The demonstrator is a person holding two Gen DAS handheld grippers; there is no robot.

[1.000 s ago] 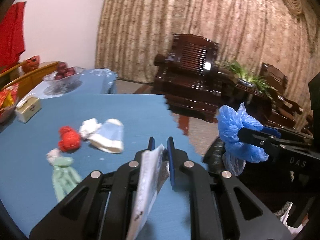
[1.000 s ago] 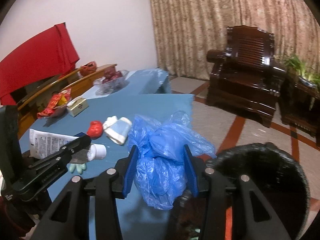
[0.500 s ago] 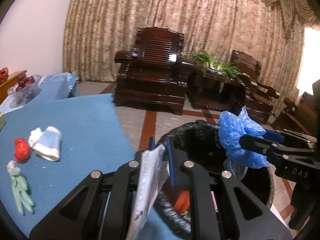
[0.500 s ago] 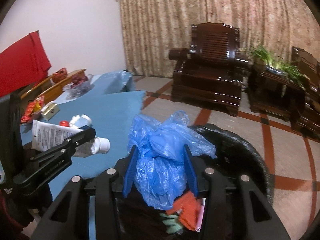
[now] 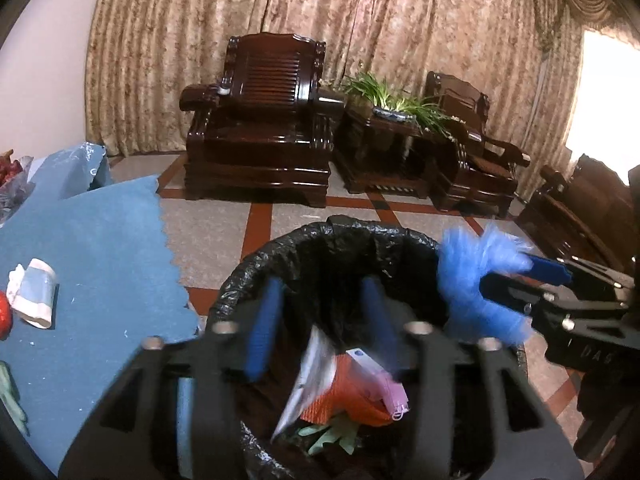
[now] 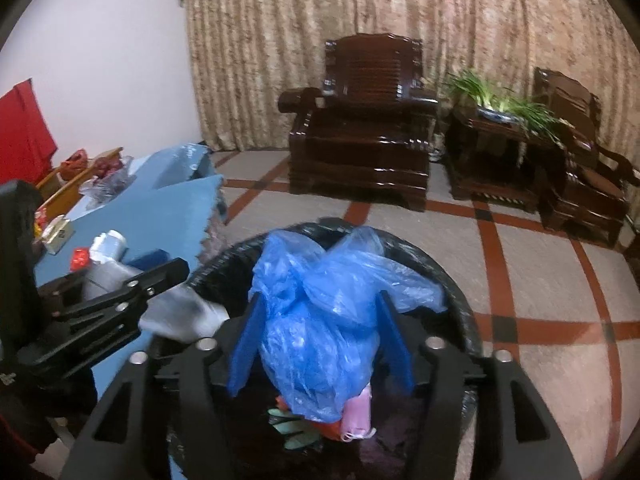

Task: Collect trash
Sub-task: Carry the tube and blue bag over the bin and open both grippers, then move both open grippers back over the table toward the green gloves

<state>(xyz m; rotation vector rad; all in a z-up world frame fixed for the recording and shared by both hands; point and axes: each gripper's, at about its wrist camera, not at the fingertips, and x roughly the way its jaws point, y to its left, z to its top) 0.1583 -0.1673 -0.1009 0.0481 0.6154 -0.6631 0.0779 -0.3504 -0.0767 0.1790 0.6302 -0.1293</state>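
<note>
Claws hang over the bin (image 5: 332, 240) at the bottom middle of both views. Left claw (image 5: 320, 320) has its jaws spread apart, gripping nothing; a blurred paper (image 5: 308, 380) lies just below them inside the bin, on an orange scrap (image 5: 344, 396) and a pink mask (image 5: 390, 390). Right claw (image 6: 322, 328), seen at mid right in the left view, has wide jaws on either side of a blue bag (image 6: 320, 320); whether they grip it, I cannot tell. Bench (image 5: 92, 248) sits at lower left, carrying a white wad (image 5: 34, 298). Armchair (image 5: 260, 120) stands behind, in the upper middle.
</note>
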